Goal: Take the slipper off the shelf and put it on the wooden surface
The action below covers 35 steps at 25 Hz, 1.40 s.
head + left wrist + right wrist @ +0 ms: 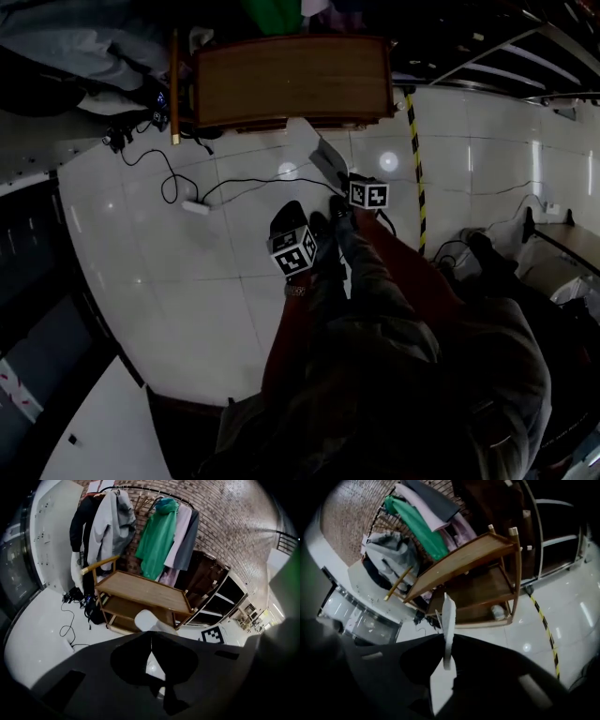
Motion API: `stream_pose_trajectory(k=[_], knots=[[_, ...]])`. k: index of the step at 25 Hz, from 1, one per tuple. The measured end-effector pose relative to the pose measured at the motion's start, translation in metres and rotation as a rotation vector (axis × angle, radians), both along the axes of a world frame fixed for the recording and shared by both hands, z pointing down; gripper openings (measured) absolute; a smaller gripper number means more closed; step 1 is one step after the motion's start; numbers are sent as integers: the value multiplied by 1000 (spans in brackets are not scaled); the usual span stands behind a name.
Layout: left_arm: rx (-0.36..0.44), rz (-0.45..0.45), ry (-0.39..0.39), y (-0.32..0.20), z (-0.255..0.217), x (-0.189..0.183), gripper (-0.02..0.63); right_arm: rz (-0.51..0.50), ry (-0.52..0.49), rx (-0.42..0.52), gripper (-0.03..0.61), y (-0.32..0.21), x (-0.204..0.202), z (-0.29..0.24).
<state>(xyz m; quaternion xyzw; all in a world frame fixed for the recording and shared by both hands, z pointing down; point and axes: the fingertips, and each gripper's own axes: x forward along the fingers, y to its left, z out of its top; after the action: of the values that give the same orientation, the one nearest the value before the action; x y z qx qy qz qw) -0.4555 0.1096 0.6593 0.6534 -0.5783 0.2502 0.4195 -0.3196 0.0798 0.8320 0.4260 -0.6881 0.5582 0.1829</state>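
Head view: right hand-held gripper [339, 183] points to 12 o'clock, clamped on the slipper [326, 157]; left hand-held gripper [291, 216] beside it, jaws together.

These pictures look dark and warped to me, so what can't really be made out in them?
- Right gripper view: slipper shows edge-on in the right tongs; its upper is unreadable.
- Left gripper view: left tongs hide the slipper's lower part.
- Right gripper view: pale item low on the wooden cart, too small to identify.
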Motion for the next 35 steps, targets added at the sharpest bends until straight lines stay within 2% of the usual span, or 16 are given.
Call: stream_pose_trajectory(k=[5, 9, 11, 12, 14, 16, 17, 20, 24, 28, 29, 32, 35], knots=[[-14, -47, 6, 6, 28, -21, 6, 351, 15, 59, 46, -87, 68, 53], [-38, -56, 13, 3, 45, -29, 6, 642, -82, 82, 48, -139, 92, 83], [-47, -55, 9, -1, 54, -30, 6, 705, -72, 97, 56, -160, 95, 97], [-49, -51, 6, -3, 57, -30, 5, 693, -20, 85, 84, -164, 96, 106], [-50, -42, 6, -6, 56, -28, 5, 626, 133, 25, 329, -156, 101, 123], [-42, -32, 17, -10, 45, -25, 5, 558, 249, -38, 395, -131, 105, 127], [-35, -22, 23, -12, 39, -22, 6, 515, 275, -49, 397, -118, 104, 125], [-2, 22, 37, -25, 18, -8, 6, 392, 276, -50, 384, -87, 99, 108], [52, 89, 41, -42, -13, 13, 5, 302, 221, -57, 315, -59, 93, 54], [54, 156, 69, -38, -48, 35, 6, 62, 267, 69, 52, -34, 70, -64], [52, 167, 85, -38, -56, 41, 6, 25, 280, 108, 5, -31, 64, -97], [61, 222, 116, -35, -78, 59, 6, 3, 286, 206, 2, -23, 45, -181], [98, 291, 131, -31, -103, 79, 6, -2, 321, 275, 2, -9, 38, -237]])
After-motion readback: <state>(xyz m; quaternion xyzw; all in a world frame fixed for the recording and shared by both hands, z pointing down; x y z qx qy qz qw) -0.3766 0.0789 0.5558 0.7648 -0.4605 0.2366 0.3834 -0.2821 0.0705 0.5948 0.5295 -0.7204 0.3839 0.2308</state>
